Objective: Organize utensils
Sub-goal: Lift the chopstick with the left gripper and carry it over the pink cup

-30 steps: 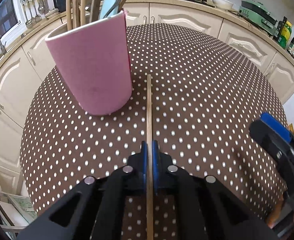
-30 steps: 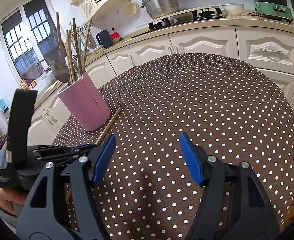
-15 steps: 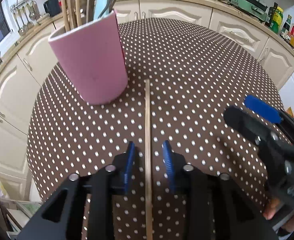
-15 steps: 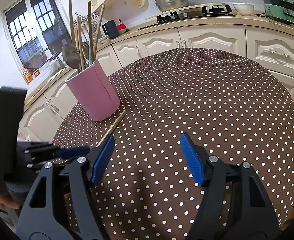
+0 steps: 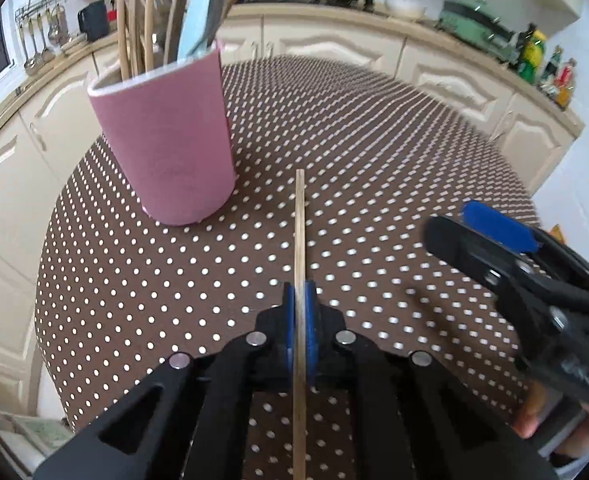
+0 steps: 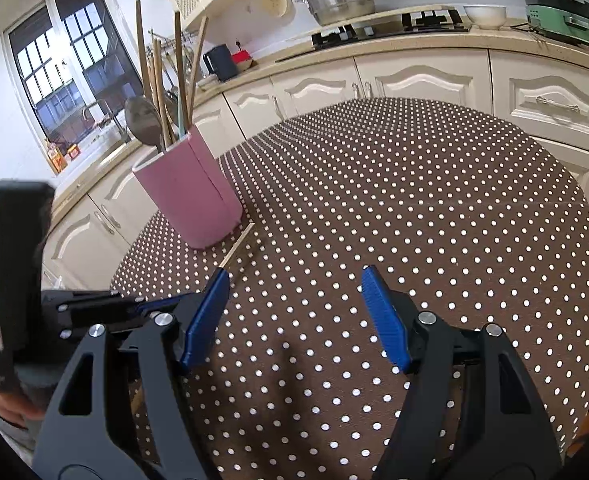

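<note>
Pink cylindrical utensil holder [image 5: 166,144], ahead and left of the left gripper [image 5: 300,320], already holds wooden sticks and a metal spoon [image 6: 144,120]. One thin wooden chopstick [image 5: 300,232] remains, now clamped between those blue pads. The right gripper [image 6: 294,316] gapes empty alongside.

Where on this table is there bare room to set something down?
Most of the dotted tablecloth is bare, from the pink holder across to the cabinet side. It is crowded only at the near-left edge: the holder, the chopstick clamped in the left gripper, and the open right gripper beside it.
</note>
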Demonstrator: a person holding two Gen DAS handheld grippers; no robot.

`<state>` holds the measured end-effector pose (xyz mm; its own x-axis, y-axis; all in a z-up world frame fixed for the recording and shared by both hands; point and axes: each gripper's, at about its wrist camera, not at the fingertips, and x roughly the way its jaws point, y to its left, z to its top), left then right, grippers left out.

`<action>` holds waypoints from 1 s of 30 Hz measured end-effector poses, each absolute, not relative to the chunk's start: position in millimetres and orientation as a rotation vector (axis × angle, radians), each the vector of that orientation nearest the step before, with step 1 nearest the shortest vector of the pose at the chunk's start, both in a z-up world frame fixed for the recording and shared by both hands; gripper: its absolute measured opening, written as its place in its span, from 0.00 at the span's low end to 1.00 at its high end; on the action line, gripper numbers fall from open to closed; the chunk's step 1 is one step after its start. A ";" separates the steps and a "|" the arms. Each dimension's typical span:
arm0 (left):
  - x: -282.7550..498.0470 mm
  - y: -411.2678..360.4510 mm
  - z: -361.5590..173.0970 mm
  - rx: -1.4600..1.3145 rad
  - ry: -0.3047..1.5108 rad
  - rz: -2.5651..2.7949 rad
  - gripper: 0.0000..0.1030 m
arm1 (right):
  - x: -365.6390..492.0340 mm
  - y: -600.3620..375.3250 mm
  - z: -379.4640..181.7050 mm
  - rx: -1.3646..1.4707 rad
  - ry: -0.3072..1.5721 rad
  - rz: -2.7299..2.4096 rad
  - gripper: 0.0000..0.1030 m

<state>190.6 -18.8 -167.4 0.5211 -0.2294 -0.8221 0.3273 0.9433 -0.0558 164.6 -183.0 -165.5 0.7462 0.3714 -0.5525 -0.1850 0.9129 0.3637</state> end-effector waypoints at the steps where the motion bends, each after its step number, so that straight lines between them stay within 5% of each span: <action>1: 184.7 -16.3 -162.9 0.101 0.944 -0.347 0.05 | 163.6 -183.6 -163.4 0.304 0.652 0.311 0.66; 15: 117.0 32.5 -75.4 -0.111 0.381 -0.461 0.05 | 150.8 -190.6 -122.9 0.391 0.487 0.338 0.68; 30: 160.9 61.0 -33.5 -0.277 -0.019 -0.317 0.05 | 191.8 -166.6 -104.8 0.365 0.435 0.378 0.69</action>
<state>160.9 61.0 -33.5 0.9502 -0.3055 0.0616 0.3107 0.9126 -0.2657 191.8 -166.6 -104.8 0.8403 0.4258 -0.3357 -0.2732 0.8672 0.4163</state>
